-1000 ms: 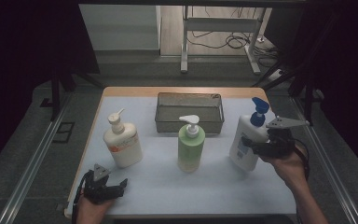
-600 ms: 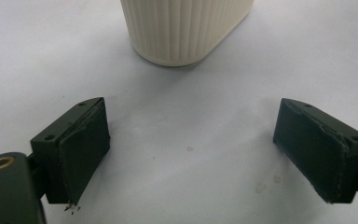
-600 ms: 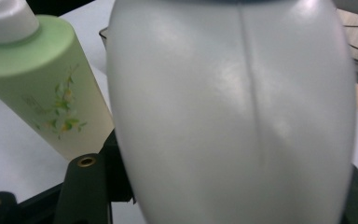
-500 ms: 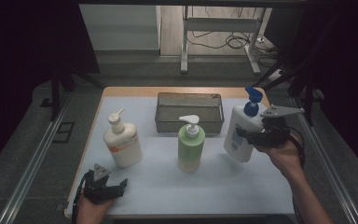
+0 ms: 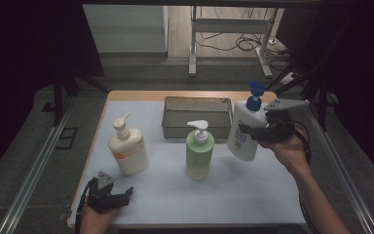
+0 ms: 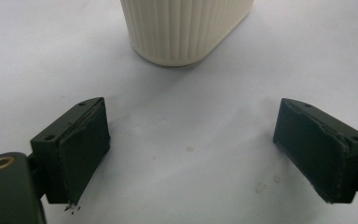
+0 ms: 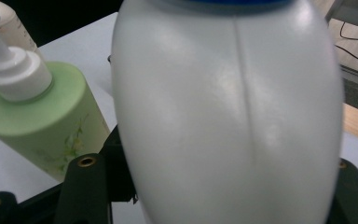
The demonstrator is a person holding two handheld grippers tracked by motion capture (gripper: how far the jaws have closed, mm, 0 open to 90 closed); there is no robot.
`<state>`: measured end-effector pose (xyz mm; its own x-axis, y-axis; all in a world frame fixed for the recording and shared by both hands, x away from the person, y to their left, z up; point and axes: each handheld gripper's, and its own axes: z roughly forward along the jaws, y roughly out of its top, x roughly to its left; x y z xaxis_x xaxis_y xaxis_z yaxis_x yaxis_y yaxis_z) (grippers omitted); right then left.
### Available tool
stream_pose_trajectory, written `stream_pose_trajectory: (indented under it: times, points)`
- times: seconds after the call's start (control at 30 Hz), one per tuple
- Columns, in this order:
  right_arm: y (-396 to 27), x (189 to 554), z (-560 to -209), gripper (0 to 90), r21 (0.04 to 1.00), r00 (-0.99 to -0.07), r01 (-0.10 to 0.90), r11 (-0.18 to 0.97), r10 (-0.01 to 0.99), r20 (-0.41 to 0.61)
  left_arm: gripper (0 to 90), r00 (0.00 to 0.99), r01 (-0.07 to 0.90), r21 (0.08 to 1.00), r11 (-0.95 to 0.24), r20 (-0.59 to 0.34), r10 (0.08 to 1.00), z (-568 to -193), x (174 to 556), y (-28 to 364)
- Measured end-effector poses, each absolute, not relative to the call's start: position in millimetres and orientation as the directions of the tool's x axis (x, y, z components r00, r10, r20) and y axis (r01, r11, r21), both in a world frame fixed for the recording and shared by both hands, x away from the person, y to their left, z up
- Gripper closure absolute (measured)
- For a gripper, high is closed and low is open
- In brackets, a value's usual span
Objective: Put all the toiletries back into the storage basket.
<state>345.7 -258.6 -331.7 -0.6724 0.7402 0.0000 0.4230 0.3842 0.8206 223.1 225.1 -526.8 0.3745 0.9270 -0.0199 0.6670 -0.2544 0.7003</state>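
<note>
A white pump bottle with a blue top [image 5: 244, 127] hangs tilted above the table's right side, and my right gripper [image 5: 253, 131] is shut on its body. Seen from the right gripper view, that white bottle [image 7: 228, 116] stands between the two jaws, with a green pump bottle [image 7: 37, 116] behind it to the left. The green bottle [image 5: 199, 152] stands upright mid-table. A cream pump bottle [image 5: 128, 147] stands at the left. My left gripper [image 5: 119, 195] rests open near the front left edge, its jaws apart below the cream bottle's ribbed base [image 6: 184, 28].
A dark wire basket [image 5: 197, 115] sits at the back of the white table [image 5: 253, 190], just left of the lifted bottle. Metal rails run along both sides of the table. Cables and a stand's legs lie on the floor beyond.
My right gripper has lifted the white bottle off the table and carried it up and toward the basket, tilting it. The left gripper has stayed put.
</note>
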Motion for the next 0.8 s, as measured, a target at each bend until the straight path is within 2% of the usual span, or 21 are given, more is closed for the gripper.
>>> stream_pose_trajectory:
  times: [0.8]
  points:
    - [-214.5,390.3,-310.9,39.7,0.83,-0.677,0.409,0.38,0.736,-0.003,10.3,0.375,0.668,0.699,-0.255,-0.021,0.927,-526.6,223.2,225.1]
